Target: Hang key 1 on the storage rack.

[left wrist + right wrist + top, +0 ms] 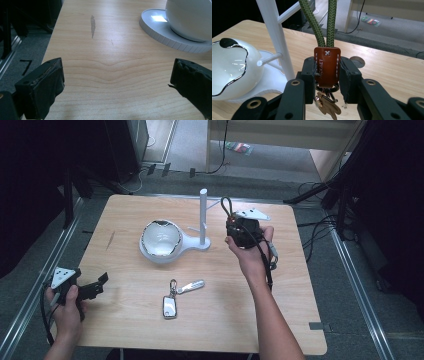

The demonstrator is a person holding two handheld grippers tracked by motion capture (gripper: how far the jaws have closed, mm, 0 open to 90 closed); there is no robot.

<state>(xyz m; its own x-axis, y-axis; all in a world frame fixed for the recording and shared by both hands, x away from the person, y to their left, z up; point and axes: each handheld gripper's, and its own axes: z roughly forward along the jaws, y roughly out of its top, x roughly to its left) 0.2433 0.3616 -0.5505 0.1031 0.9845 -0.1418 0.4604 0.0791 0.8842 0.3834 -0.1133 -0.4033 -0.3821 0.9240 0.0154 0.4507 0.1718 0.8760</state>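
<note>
My right gripper [327, 72] is shut on the brown leather tab [327, 65] of a keychain. Its green cord loop [322, 22] rises above the jaws, and keys [327, 105] hang below them. In the high view this gripper [232, 224] is held in the air just right of the white key stand [204, 217], with the cord loop [226, 207] near the post. The stand's post [274, 35] and a short peg [268, 59] are close to the left of the tab. My left gripper [100, 286] rests open at the table's left front edge, with nothing between its jaws [117, 80].
A white bowl [160, 240] sits on the stand's round base [160, 30]. A car key fob [170, 306] with a silver tag [192, 286] lies on the table in front of the bowl. Beyond the far edge there are cables on the floor.
</note>
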